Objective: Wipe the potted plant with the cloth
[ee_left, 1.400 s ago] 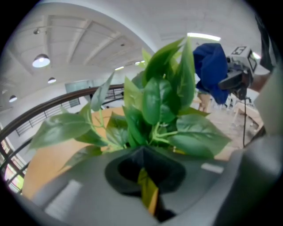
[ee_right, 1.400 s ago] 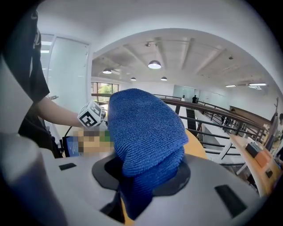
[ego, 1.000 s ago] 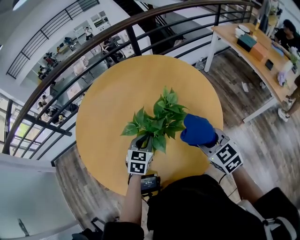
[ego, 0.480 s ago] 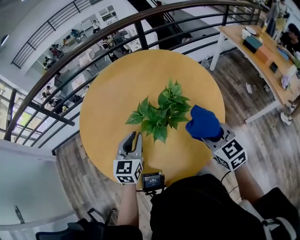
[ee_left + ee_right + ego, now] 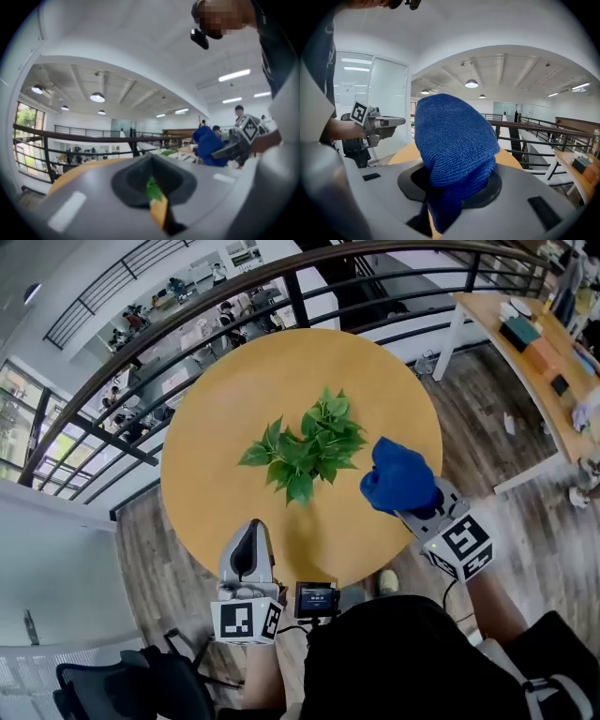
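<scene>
Left tool: jaws closed flat against each other, nothing gripped; only a thin slit lower down, with green and yellow showing through. Held over the near edge of the round yellow worktop, pointing toward the potted plant, well short of it and clear of every leaf. Right tool: jaws clamped on a blue cloth, bunched into a rounded wad that stands above the jaw tips and hides them. Cloth just beside the plant's rightmost leaves; contact not discernible. Potted plant: ahead of both tools, forward and right of the left one, forward and left of the right one; near the worktop's middle, green leaves spread wide, pot hidden beneath them in the head view. Tools well apart from each other, the right one much nearer the foliage. Dark metal railing: beyond the far rim of the worktop, ahead of both tools. Long wooden worktop: off to the right of the right tool, carrying items too small to identify. Wood-plank floor: below and around both worktops.
</scene>
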A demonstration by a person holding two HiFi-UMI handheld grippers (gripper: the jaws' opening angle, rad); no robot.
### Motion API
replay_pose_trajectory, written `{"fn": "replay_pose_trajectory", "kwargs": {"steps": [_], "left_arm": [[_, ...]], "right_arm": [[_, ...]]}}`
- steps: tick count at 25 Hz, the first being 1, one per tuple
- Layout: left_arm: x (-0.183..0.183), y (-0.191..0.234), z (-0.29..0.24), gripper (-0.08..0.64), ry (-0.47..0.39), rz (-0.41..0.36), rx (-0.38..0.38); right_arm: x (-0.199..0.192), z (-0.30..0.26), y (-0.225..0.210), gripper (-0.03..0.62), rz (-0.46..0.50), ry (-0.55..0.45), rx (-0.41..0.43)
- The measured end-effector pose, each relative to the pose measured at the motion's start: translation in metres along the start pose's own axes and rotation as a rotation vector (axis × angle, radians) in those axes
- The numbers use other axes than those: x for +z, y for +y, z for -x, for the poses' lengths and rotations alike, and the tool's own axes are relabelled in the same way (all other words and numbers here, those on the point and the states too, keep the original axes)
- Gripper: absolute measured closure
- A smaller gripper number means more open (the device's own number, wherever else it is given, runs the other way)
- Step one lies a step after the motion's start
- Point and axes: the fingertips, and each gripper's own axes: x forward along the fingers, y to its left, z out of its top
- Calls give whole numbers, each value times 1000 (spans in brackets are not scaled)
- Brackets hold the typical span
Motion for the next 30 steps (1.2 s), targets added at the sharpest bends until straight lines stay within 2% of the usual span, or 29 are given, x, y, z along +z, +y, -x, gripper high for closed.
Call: {"fn": "replay_pose_trajectory", "kwargs": {"steps": [4, 7, 13, 30], "left_arm": [[6, -33, 20, 558, 18, 1, 53], [9, -58, 30, 558, 25, -42, 62], [20, -93, 47, 558, -12, -70, 65], [35, -121, 49, 558, -44, -96, 72]], "right_arm": [[6, 26, 3, 457, 1, -49, 26], [6, 45, 5, 457, -13, -83, 48], [-4, 64, 18, 457, -9, -111, 90], [-10, 78, 23, 457, 15, -127, 140]]}}
